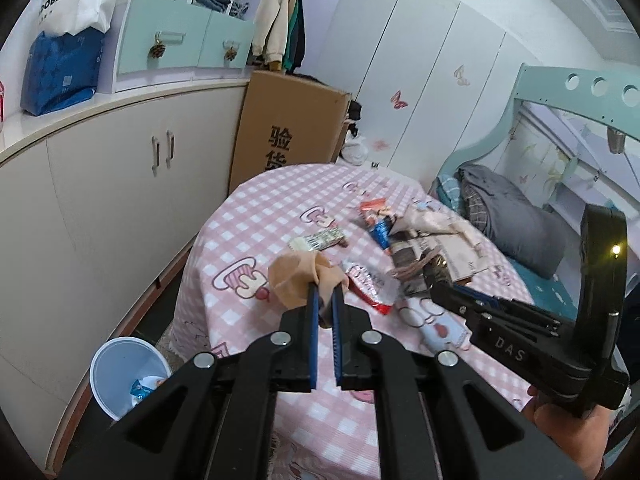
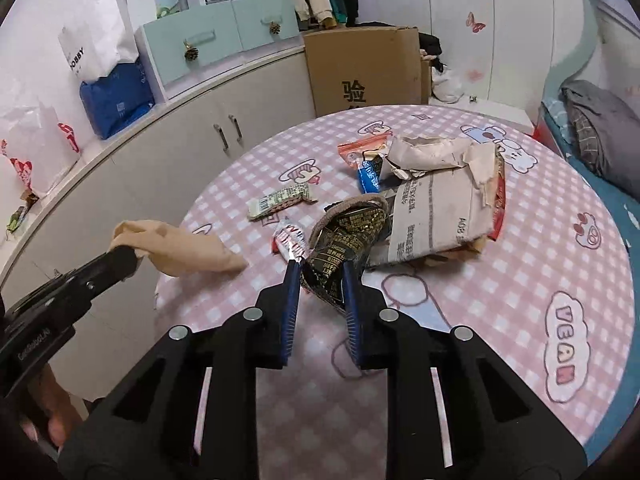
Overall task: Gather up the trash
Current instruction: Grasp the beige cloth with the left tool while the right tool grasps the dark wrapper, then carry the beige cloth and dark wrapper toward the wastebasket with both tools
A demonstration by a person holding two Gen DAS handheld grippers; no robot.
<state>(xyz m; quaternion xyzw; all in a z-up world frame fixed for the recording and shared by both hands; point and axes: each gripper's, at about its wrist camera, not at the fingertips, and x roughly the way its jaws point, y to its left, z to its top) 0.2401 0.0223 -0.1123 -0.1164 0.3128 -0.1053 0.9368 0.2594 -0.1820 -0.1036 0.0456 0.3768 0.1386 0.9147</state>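
Two grippers are at work over the round table (image 2: 520,280) with its pink checked cloth, and each has something in its jaws. Our left gripper (image 1: 325,294) is pinched tight on a crumpled tan piece of soft trash (image 1: 298,278), which bunches out past the fingertips and hangs above the table's near-left edge; in the right wrist view the same tan piece (image 2: 184,250) droops from that gripper's tip. Our right gripper (image 2: 320,272) has clamped its blue pads against the two sides of a black wrapper with gold print (image 2: 344,248); the wrapper sits between the fingers and sticks out ahead of them, lifted just above the cloth.

Left on the table we count one red and white wrapper (image 2: 290,240) just beside the right gripper's left fingertip, one green and white wrapper (image 2: 280,200) farther back, one blue packet (image 2: 368,174), one orange-red packet (image 2: 360,150), and one heap of torn newspaper (image 2: 436,208).

One white bin (image 1: 128,374) stands on the floor below the table's left edge, with a small blue scrap inside.
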